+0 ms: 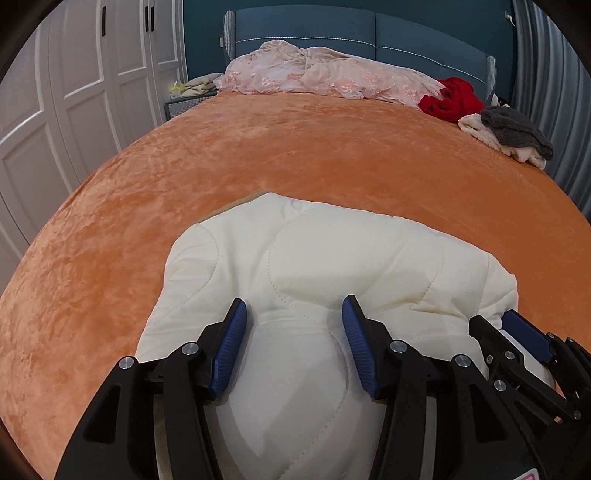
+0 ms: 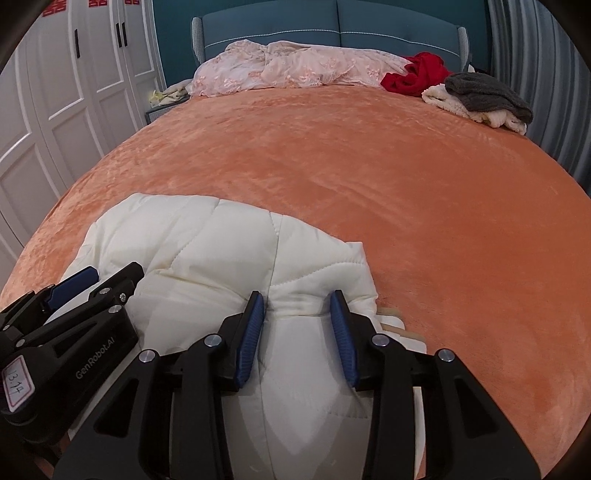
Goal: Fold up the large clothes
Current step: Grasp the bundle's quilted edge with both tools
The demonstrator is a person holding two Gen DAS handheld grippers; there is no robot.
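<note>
**Cream quilted garment bunched at the near edge of the bed**

Cream quilted garment (image 1: 314, 258) lies in a puffy heap on the orange bedspread (image 1: 332, 147), close to the bed's near edge. Left tool (image 1: 293, 314) has its 2 blue pads set wide, fabric bulging up between them. Right tool (image 2: 297, 306) stands narrower, its pads pressing a ridge of the same garment. Both tools sit side by side. Far off by the blue headboard (image 2: 332, 22) lie a pink lace cover (image 2: 280, 66), a red cloth (image 2: 417, 74) and a grey knit (image 2: 484, 92).
</note>
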